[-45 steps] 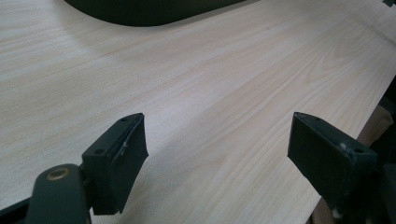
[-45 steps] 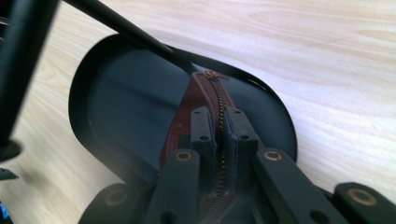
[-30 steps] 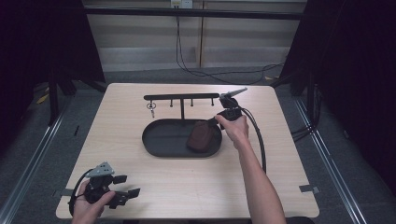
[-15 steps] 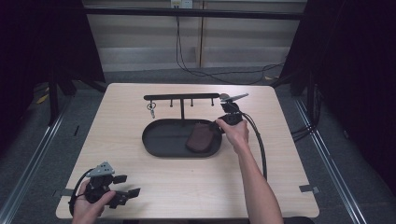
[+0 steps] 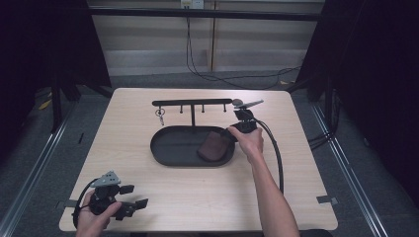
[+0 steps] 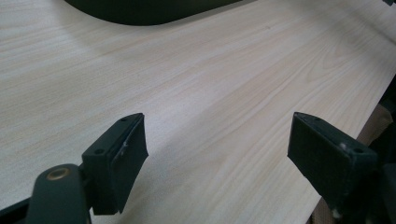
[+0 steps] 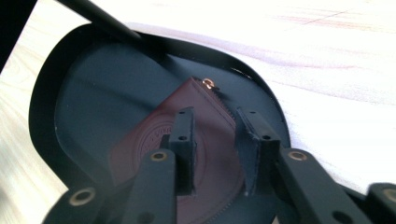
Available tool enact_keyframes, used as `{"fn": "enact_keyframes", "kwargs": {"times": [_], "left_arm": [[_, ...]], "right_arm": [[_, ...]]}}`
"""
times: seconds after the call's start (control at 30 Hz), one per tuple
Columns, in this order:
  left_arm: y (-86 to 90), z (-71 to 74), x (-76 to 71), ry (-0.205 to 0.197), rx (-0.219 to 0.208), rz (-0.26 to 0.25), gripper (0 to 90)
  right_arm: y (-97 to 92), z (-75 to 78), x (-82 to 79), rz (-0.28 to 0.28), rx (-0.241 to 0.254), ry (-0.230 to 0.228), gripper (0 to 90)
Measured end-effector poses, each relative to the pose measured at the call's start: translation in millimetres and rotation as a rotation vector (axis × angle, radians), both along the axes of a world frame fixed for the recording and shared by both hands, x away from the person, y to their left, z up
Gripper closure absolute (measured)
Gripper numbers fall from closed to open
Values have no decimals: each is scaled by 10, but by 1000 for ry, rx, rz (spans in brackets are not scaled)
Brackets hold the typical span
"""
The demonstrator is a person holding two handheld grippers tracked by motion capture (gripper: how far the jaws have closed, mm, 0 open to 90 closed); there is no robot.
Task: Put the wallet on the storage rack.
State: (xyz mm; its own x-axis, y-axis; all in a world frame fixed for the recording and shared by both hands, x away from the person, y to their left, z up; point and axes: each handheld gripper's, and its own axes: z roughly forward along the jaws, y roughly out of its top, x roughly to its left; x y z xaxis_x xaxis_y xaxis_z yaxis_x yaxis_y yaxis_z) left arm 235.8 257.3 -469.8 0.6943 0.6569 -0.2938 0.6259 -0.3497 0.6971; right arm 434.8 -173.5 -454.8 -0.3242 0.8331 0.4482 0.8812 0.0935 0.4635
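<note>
A maroon zip wallet (image 5: pixel 213 146) lies flat in the right end of the black oval tray (image 5: pixel 175 145). My right gripper (image 5: pixel 236 129) hovers at the tray's right rim, angled down toward the wallet. In the right gripper view its jaws (image 7: pixel 215 116) stand slightly apart above the wallet (image 7: pixel 144 140), with nothing between them. My left gripper (image 5: pixel 136 196) rests near the table's front left corner. In the left gripper view it is wide open (image 6: pixel 215 135) over bare wood, with the tray's edge (image 6: pixel 140 9) far ahead.
Just behind the tray stands a black peg rack (image 5: pixel 192 102), with a small key ring (image 5: pixel 159 114) hanging at its left end. The right gripper's cable (image 5: pixel 276 158) loops over the table's right side. Light wood spreads in front of the tray.
The wallet, held tilted up over the tray a second ago, now lies flat in it. The right gripper has let it go and drawn back slightly. The left gripper stayed put.
</note>
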Motion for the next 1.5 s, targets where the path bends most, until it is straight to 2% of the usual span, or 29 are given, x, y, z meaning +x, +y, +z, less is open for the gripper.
{"fn": "enact_keyframes", "kwargs": {"times": [0.1, 0.2, 0.27, 0.3, 0.4, 0.47, 0.5, 0.57, 0.6, 0.63, 0.7, 0.9, 1.03, 1.27, 1.43, 1.5], "left_arm": [[1, 0, 4, 2, 1, -3, 195], [3, -3, 6, -2, 1, 4, 195], [5, -2, 8, -2, 2, 4, 195], [9, -3, 8, 0, 0, 8, 195], [12, -4, 12, -1, 3, 8, 193], [14, -3, 14, 1, 2, 9, 193], [12, -4, 14, 1, -1, 14, 192], [15, -5, 18, 5, -2, 19, 193], [19, -6, 24, 3, 7, 22, 193], [16, -10, 34, 10, 25, 47, 202], [17, -20, 42, 10, 31, 62, 213], [22, -17, 44, 8, 30, 82, 213], [27, -14, 46, 12, 25, 88, 212], [40, -22, 72, 20, 30, 100, 206], [50, -26, 79, 26, 31, 116, 190], [46, -24, 82, 27, 29, 117, 190]], "right_arm": [[0, 14, -10, 3, -1, -13, 621], [-6, 33, -35, 7, 4, -41, 517], [-5, 46, -46, 11, 2, -41, 498], [-9, 59, -64, 19, -16, -63, 442], [-24, 73, -88, 23, -14, -81, 393], [-40, 86, -108, 24, -16, -93, 333], [-54, 104, -132, 23, -18, -112, 271], [-66, 123, -156, 17, -18, -123, 238], [-66, 123, -156, 17, -18, -123, 238], [-75, 144, -183, 16, -13, -140, 213], [-84, 173, -215, 14, -18, -155, 190], [-105, 264, -301, 10, -13, -184, 161], [-153, 322, -407, 0, -6, -220, 154], [-273, 313, -554, -9, -6, -244, 167], [-395, 271, -736, -33, -27, -252, 178], [-411, 267, -760, -32, -32, -247, 176]]}}
